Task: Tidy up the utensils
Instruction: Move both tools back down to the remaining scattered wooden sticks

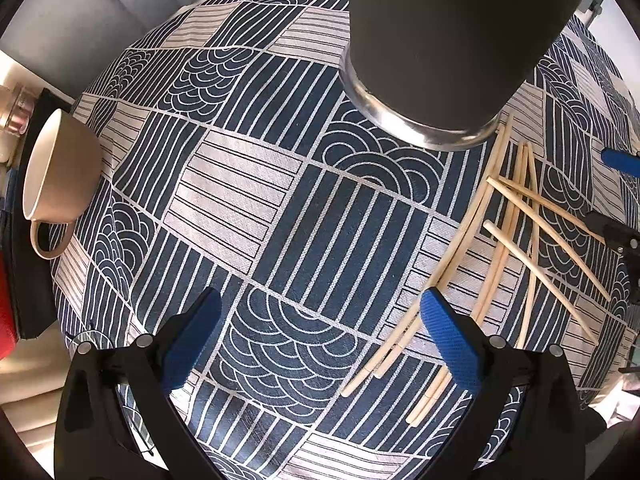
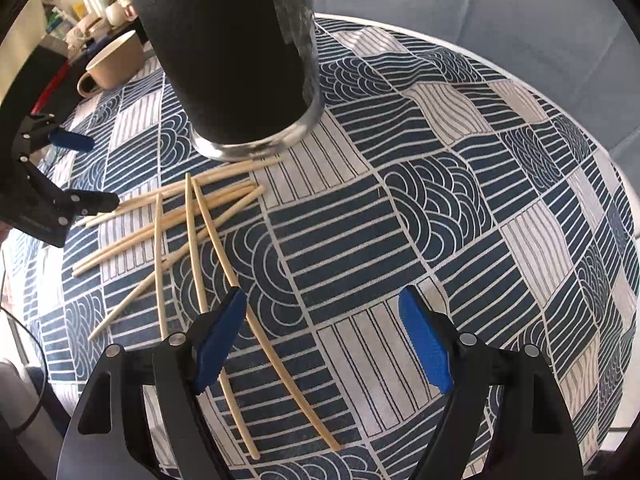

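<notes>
Several bamboo chopsticks [image 1: 516, 232] lie scattered and crossed on the blue patterned tablecloth, right of my left gripper [image 1: 320, 344]; in the right wrist view the chopsticks [image 2: 188, 232] lie left of my right gripper [image 2: 322, 344]. A tall black cylinder holder with a steel base [image 1: 440, 48] stands upright just behind the pile, and shows in the right wrist view [image 2: 236, 52]. Both grippers are open and empty, hovering above the cloth. The left gripper [image 2: 86, 172] shows at the left edge of the right wrist view; the right gripper [image 1: 616, 196] shows at the right edge of the left wrist view.
A beige mug [image 1: 60, 172] stands at the table's left edge, also in the right wrist view [image 2: 112, 64]. Bottles and cups [image 2: 96, 0] crowd a shelf beyond it. The tablecloth [image 1: 312, 220] covers a round table; its rim [image 2: 560, 92] curves on the right.
</notes>
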The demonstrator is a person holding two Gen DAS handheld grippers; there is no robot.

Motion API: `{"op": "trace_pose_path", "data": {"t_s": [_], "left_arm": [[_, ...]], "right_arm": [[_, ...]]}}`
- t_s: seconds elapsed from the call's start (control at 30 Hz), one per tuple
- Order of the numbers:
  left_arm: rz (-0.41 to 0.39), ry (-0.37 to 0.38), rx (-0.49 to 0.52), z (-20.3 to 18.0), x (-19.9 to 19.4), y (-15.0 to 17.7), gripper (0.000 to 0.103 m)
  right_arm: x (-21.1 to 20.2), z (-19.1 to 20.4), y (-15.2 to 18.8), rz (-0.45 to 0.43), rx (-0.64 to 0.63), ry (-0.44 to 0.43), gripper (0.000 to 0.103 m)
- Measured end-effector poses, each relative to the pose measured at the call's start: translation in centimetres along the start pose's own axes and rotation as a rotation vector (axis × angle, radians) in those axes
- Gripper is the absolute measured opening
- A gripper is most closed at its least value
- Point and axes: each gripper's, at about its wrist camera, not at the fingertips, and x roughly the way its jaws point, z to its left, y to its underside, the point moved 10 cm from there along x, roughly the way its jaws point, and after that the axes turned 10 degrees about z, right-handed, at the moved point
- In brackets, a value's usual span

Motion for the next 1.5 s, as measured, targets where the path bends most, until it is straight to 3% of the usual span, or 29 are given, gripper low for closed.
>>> {"op": "trace_pose_path", "data": {"t_s": [0.2, 0.33, 0.43, 0.83, 1.0, 1.27, 1.43, 1.5], "left_arm": [[0.004, -0.011, 0.036, -1.5, 0.2, 0.9, 0.098], [0.004, -0.023, 0.048, -2.5, 0.5, 1.0, 0.098], [0.036, 0.024, 0.019, -2.4, 1.4, 1.2, 0.098], [0.02, 0.017, -0.012, -0.3, 0.8, 0.1, 0.097], [0.023, -0.003, 0.02, -0.5, 0.4, -1.5, 0.097], [0.036, -0.023, 0.058, -1.4, 1.0, -1.5, 0.098], [0.062, -0.028, 0.051, -0.9, 1.0, -2.1, 0.097], [0.037, -0.005, 0.055, -0.9, 0.0, -2.7, 0.097]], "right_arm": [[0.5, 0.3, -0.1, 0.009, -0.016, -0.008, 0.075], [1.1, 1.1, 0.1, 0.027, -0.087, 0.046, 0.077], [1.1, 1.2, 0.0, 0.041, -0.096, 0.049, 0.077], [1.2, 1.0, 0.0, 0.048, -0.111, 0.065, 0.078], [1.3, 0.8, 0.0, 0.052, -0.09, 0.059, 0.08], [1.4, 0.5, 0.0, 0.048, -0.075, 0.057, 0.082], [1.4, 0.6, -0.1, 0.067, -0.093, 0.065, 0.082], [1.5, 0.7, -0.3, 0.069, -0.114, 0.075, 0.082]]}}
